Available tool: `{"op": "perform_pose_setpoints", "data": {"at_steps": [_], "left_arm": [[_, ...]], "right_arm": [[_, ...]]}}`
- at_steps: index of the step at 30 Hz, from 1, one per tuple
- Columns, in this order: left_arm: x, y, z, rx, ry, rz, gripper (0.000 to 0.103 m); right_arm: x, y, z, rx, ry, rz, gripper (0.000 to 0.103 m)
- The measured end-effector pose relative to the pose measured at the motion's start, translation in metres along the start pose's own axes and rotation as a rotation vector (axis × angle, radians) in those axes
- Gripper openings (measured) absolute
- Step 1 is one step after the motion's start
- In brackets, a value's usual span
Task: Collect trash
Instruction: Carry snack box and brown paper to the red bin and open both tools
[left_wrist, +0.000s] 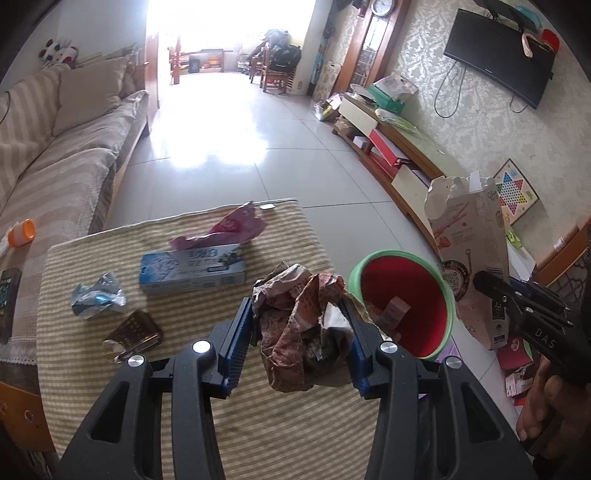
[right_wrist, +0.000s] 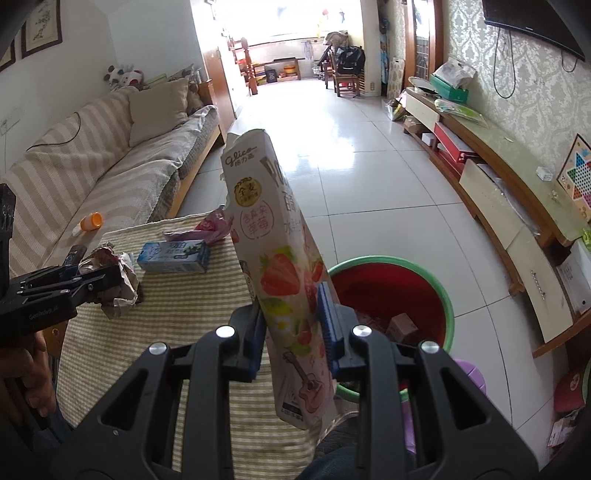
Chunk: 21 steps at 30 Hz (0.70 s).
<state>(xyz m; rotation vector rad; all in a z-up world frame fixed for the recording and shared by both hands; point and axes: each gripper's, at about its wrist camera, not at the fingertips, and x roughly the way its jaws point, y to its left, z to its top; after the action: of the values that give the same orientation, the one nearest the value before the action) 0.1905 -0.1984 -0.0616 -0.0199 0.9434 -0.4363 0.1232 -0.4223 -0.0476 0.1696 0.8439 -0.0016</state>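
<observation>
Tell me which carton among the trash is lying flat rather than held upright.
The blue toothpaste box, lying on its long side on the striped cloth. The strawberry snack box stands upright in the right claw.

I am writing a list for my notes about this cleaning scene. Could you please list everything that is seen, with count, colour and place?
crumpled paper wrapper: 1, red-brown, held in left tongs
snack box: 1, white-pink with strawberries, torn top, held in right tongs
bin: 1, red with green rim, on floor beside table; small carton inside
toothpaste box: 1, blue-white, on table
pink bag: 1, on table behind toothpaste box
foil wrapper: 1, silver-blue, table left
dark wrapper: 1, brown, table front left
striped cloth: 1, green-beige, covers table
sofa: 1, beige striped, left
television: 1, black, right wall
left tongs: black, blue pads
right tongs: black, blue pads
</observation>
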Motion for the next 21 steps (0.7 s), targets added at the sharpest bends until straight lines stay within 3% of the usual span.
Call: {"op": "perform_pose_setpoints", "data": {"at_steps": [13, 21], "left_arm": [[0.066, -0.099, 0.021, 0.113, 0.060, -0.139, 0.043], [0.103, -0.139, 0.028, 0.158, 0.103, -0.171, 0.044]], "right_arm": [[0.007, -0.092, -0.005, 0.132, 0.010, -0.065, 0.026], [0.027, -0.124, -0.016, 0.181, 0.044, -0.059, 0.026]]}}
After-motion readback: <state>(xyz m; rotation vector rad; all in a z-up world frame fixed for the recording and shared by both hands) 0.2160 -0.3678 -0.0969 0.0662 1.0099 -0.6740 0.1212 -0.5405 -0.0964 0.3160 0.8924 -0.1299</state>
